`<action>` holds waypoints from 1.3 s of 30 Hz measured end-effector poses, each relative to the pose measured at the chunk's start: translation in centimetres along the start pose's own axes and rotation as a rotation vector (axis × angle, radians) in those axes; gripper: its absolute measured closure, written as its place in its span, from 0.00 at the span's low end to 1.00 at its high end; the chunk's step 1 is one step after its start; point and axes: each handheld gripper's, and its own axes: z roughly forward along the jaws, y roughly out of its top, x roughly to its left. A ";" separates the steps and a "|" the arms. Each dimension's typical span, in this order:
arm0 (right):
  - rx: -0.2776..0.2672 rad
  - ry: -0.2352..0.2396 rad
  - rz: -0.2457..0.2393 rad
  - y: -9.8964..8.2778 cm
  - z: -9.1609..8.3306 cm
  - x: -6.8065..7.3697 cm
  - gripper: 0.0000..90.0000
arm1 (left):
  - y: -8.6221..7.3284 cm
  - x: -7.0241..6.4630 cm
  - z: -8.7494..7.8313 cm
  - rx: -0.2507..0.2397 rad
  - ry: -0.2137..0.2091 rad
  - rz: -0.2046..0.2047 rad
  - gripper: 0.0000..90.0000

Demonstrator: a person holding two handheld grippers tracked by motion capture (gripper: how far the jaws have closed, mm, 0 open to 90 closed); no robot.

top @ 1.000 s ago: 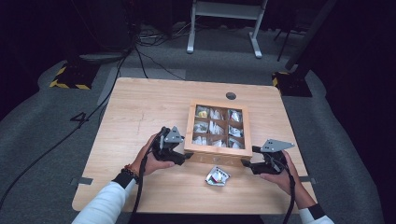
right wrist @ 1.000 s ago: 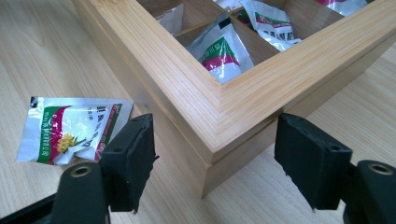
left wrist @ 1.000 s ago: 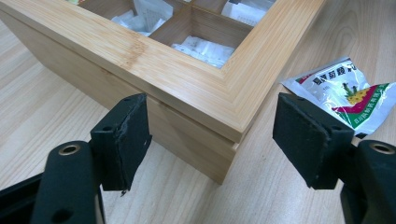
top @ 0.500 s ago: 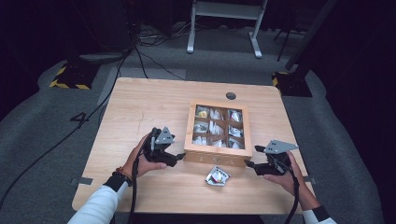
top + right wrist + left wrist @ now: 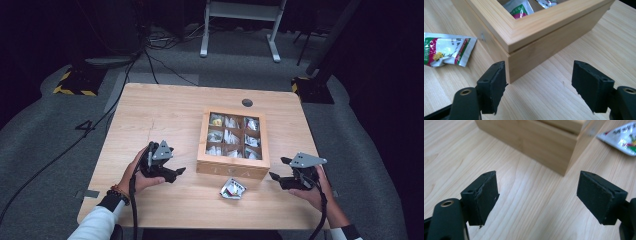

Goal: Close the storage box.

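Note:
A wooden box (image 5: 232, 170) with several compartments of small packets sits right of the table's middle, its framed lid down. One silver packet (image 5: 233, 189) lies on the table in front of it. My left gripper (image 5: 177, 172) hovers left of the box's front corner; its jaws have just been opening and nothing is between them. In the left gripper view the gripper (image 5: 536, 187) faces the box (image 5: 536, 142), with the packet (image 5: 621, 140) beyond it. My right gripper (image 5: 278, 168) is open by the front right corner. The right gripper view shows this gripper (image 5: 540, 71) at that corner of the box (image 5: 544, 30), with the packet (image 5: 446, 51) to the left.
A round hole (image 5: 247, 102) is in the tabletop behind the box. The pale wood table (image 5: 160, 115) has bare surface to the left. Cables (image 5: 150, 60) and a metal stand (image 5: 240, 30) are on the carpet beyond the far edge.
My left gripper has drawn back from the box's left side, leftward and toward the near edge, and its jaws have spread wider. The right gripper has stayed put.

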 end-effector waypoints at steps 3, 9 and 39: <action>0.005 -0.013 0.006 -0.5 -0.2 -0.2 0.31 | -0.8 0.3 -0.4 -0.013 0.016 -0.016 0.20; 0.032 -0.034 0.018 -1.8 -0.3 -0.8 0.31 | -2.5 0.5 -0.4 0.023 0.054 -0.015 0.20; 0.041 -0.115 0.285 -10.7 -2.6 -3.6 0.26 | -8.7 1.4 -2.2 0.067 0.080 -0.201 0.20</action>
